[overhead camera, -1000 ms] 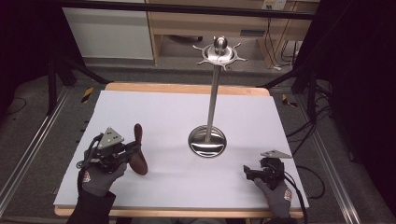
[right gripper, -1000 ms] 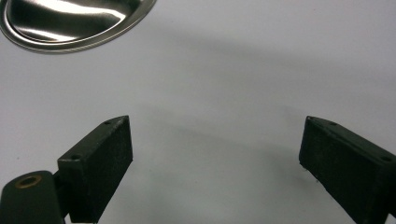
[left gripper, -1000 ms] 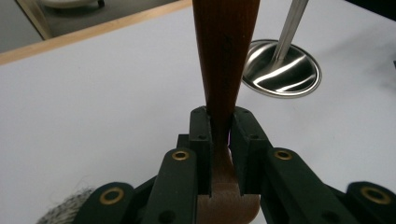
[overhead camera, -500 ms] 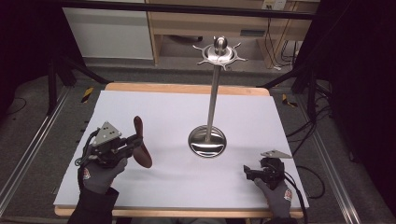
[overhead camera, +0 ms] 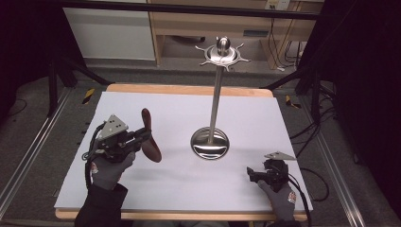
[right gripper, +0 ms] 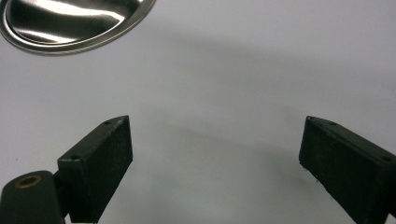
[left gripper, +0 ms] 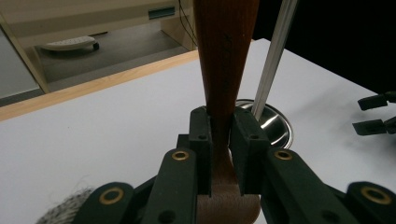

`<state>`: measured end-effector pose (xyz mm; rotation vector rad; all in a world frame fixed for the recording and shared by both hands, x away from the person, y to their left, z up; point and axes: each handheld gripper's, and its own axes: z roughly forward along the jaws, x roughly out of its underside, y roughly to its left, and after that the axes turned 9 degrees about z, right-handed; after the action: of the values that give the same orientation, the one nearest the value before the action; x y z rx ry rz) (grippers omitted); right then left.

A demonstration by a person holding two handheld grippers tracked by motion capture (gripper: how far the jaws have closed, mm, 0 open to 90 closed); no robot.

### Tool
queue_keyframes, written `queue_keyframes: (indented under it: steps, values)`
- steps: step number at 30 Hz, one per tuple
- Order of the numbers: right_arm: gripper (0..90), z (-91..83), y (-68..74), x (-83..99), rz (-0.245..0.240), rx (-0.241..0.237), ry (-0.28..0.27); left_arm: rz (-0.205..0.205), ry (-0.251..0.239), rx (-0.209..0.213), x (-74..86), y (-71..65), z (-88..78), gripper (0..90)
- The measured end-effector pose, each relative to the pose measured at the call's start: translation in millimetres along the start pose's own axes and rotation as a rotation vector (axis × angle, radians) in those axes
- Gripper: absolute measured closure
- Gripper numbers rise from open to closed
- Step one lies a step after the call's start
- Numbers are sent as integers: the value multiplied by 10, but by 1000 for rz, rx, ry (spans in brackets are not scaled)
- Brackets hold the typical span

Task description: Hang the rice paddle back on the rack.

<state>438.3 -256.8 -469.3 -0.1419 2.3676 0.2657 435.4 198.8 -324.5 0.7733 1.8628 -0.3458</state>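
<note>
The brown wooden spoon (overhead camera: 150, 137) sits clamped in the left tongs (overhead camera: 140, 135), above the left half of the white table (overhead camera: 179, 189). In the left gripper view its narrow handle (left gripper: 223, 70) rises straight up between the two black pads (left gripper: 201, 140), which press on it from both sides, while a wider brown part shows below the pads. In the high view the spoon stands tilted, one end up and toward the far edge, the broader end down near the table surface; whether that end touches the table I cannot tell. To the right of the spoon, well apart from it, stands a steel stand (overhead camera: 215, 94) with a round polished base (overhead camera: 209, 144) and a crown of hooks on top. The right tongs (overhead camera: 254, 174) rest low near the front right part of the table, jaws spread wide with only bare table surface between them, the stand's base (right gripper: 70, 23) just beyond.
</note>
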Motion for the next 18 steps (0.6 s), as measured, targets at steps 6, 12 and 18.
queue_keyframes:
  steps: [6, 12, 18]
  values:
    - [100, -2, 1, -2, 3, -1, -1, 2, -16, 12, -94, -12, 18, 787]
    - [100, 1, 1, -4, -1, -1, -3, 13, -31, 12, -180, -49, 25, 787]
    - [99, 1, 1, -5, 0, 0, -3, 18, -44, 18, -280, -59, 47, 787]
